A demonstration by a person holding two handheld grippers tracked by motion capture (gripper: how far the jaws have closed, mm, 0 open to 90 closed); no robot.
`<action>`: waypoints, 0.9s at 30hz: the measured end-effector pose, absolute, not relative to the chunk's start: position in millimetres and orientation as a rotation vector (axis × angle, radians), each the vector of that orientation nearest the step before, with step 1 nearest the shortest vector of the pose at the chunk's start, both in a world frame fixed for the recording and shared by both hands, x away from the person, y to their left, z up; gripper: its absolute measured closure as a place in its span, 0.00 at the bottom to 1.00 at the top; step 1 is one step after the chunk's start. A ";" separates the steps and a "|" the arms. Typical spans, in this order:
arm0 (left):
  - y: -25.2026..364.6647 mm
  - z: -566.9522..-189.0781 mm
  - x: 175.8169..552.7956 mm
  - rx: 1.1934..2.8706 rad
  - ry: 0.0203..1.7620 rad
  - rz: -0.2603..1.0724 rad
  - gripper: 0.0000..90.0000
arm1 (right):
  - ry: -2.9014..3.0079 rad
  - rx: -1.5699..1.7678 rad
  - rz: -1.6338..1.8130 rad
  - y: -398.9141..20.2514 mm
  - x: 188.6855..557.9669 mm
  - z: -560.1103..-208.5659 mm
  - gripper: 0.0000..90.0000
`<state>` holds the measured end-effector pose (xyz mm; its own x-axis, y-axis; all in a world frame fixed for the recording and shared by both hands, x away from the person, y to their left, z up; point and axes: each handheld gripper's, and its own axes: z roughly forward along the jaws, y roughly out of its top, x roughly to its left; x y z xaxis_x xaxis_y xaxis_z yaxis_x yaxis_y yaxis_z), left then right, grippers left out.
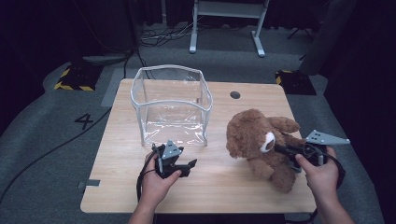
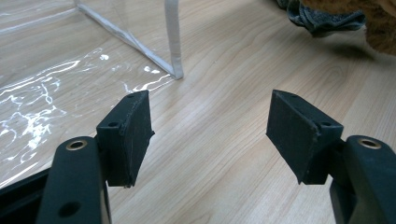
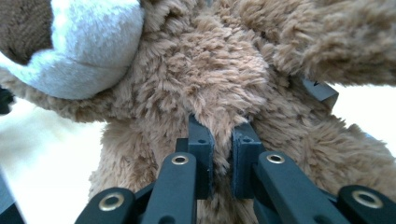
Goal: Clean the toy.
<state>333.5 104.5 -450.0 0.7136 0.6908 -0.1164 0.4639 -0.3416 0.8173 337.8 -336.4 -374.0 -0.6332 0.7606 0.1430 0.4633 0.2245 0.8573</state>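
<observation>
A brown teddy bear point(image 1: 259, 140) with a white muzzle sits at the right of the wooden table point(image 1: 224, 186). My right gripper point(image 1: 281, 150) reaches into its body from the right. In the right gripper view the jaws point(image 3: 223, 135) stand almost together, pinching a tuft of the bear's fur point(image 3: 201, 70). My left gripper point(image 1: 188, 168) is held low over the table, just in front of the clear plastic box point(image 1: 159, 70). Its pads point(image 2: 133, 135) stand wide apart with bare wood between them point(image 2: 210, 126), near the box's front corner point(image 2: 173, 42). The bear's edge point(image 2: 380, 35) shows at the top right of the left gripper view.
The clear box is open at the top and has nothing inside. A round cable hole point(image 1: 235, 94) lies near the table's far edge. A grey fabric piece point(image 2: 327, 18) lies by the bear. Cables and white desk legs point(image 1: 224, 28) are on the floor beyond.
</observation>
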 end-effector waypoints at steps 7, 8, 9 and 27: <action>105.2 -449.9 331.9 2.008 0.886 0.316 0.35 | 2.057 1.364 1.329 -377.6 348.0 -401.8 0.86; 105.9 -449.8 331.4 2.009 0.887 0.318 0.35 | 2.041 1.393 1.311 -382.2 352.2 -409.2 0.85; 106.9 -449.9 331.0 2.008 0.886 0.321 0.35 | 2.015 1.418 1.315 -386.1 356.2 -416.2 0.83; 116.2 -452.1 325.6 1.983 0.925 0.324 0.35 | 2.007 1.174 1.078 -330.4 402.1 -418.1 0.47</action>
